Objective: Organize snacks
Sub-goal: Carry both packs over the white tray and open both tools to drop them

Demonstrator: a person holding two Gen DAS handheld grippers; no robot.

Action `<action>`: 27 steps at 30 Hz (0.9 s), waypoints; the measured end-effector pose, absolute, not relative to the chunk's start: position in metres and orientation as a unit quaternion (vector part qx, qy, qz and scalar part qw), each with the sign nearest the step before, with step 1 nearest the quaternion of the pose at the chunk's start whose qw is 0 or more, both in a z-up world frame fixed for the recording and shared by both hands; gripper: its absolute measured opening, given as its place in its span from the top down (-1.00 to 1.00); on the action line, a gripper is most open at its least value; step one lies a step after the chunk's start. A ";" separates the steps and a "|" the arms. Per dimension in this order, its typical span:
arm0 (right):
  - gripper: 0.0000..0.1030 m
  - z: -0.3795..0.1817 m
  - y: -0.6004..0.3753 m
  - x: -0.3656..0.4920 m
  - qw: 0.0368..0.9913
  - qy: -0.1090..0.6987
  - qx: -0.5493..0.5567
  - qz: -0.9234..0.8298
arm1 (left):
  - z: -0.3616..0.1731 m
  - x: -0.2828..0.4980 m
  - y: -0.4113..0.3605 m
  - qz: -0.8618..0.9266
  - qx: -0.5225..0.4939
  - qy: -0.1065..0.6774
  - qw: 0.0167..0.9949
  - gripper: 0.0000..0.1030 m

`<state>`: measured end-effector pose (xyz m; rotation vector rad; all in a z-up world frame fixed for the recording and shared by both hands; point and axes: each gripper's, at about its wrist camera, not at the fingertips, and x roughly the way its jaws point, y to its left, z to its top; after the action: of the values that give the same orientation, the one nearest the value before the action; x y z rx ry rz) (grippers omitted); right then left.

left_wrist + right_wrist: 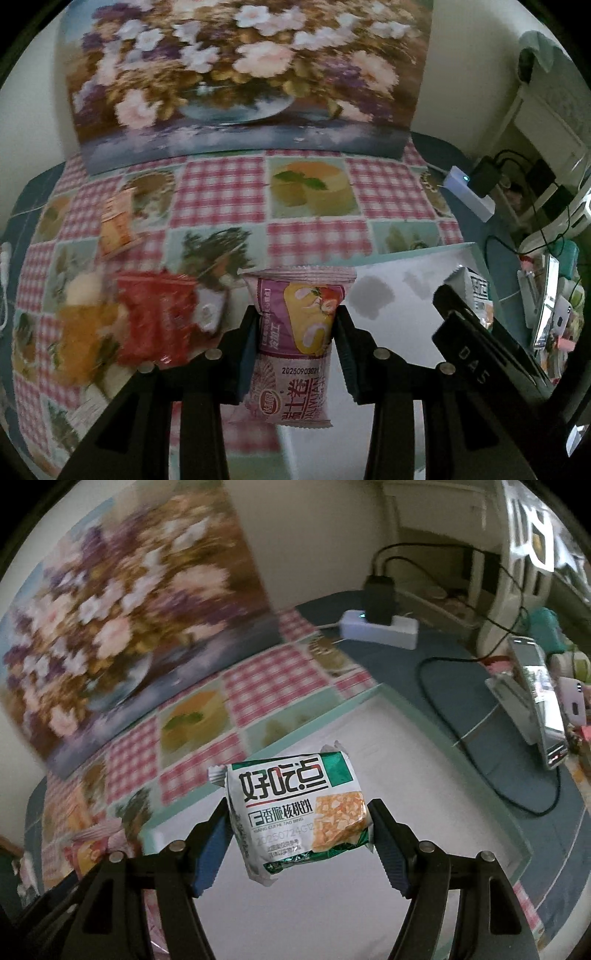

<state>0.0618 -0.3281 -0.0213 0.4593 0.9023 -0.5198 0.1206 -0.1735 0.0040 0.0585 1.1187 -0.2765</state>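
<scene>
**Two snack packets held over the white tray**

The left gripper (295, 328) has its fingers (248, 354) pinching a pink-and-purple Swiss-roll packet (295, 332) at its sides; the packet hangs upright between them, its crimped top edge toward the far side of the bench (221, 192). It sits at the left edge of the white tray (406, 295), partly over the checked tablecloth (310, 236). The tray has a pale green rim.

Left of the tray, on the cloth, lie a red snack packet (155, 317) and, beyond it, a blurred orange-yellow packet (85, 332). Farther back from the tray on the same side lies a small orange packet (116, 225).

The right gripper (299, 823) has its fingers (388, 842) pinching a white-and-green walnut-biscuit packet (295, 812) from both sides, tilted a little, above the tray's white floor (332, 904). In the left wrist view this gripper shows over the tray's right part.

Behind the tray a flower painting (240, 74) stands against the wall. To the right of the tray, on the dark blue bench surface, a white power strip (380, 627) carries a black plug (378, 598), with black cables (480, 753) trailing nearby.
</scene>
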 end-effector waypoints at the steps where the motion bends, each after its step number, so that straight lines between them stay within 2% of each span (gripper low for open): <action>1: -0.45 -0.022 -0.333 0.062 0.841 0.426 0.217 -0.252 | 0.000 0.125 -0.180 -0.134 0.029 0.531 0.836 0.19; 13: -0.45 -0.040 -0.372 0.067 0.821 0.431 0.234 -0.291 | -0.026 0.147 -0.214 -0.156 0.029 0.544 0.824 0.16; 15: -0.47 -0.042 -0.373 0.067 0.820 0.434 0.235 -0.290 | -0.028 0.147 -0.213 -0.154 0.027 0.546 0.823 0.00; 17: -0.48 -0.043 -0.374 0.067 0.817 0.437 0.237 -0.292 | -0.027 0.149 -0.210 -0.149 0.022 0.547 0.824 -0.24; 22: -0.48 -0.040 -0.370 0.066 0.820 0.438 0.228 -0.289 | -0.019 0.149 -0.200 -0.141 0.014 0.547 0.825 -0.27; 24: -0.48 -0.039 -0.369 0.066 0.821 0.439 0.228 -0.286 | -0.015 0.148 -0.195 -0.135 0.012 0.545 0.827 -0.40; 25: -0.49 -0.038 -0.368 0.065 0.820 0.440 0.229 -0.286 | -0.013 0.147 -0.192 -0.131 0.012 0.544 0.829 -0.63; 27: -0.49 -0.037 -0.366 0.063 0.820 0.442 0.229 -0.284 | -0.008 0.146 -0.185 -0.121 0.010 0.537 0.835 -0.70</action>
<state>0.0633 -0.3659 -0.0369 0.4869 0.9410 -0.6048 0.1460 -0.1845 -0.0082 0.0204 1.1381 -0.2561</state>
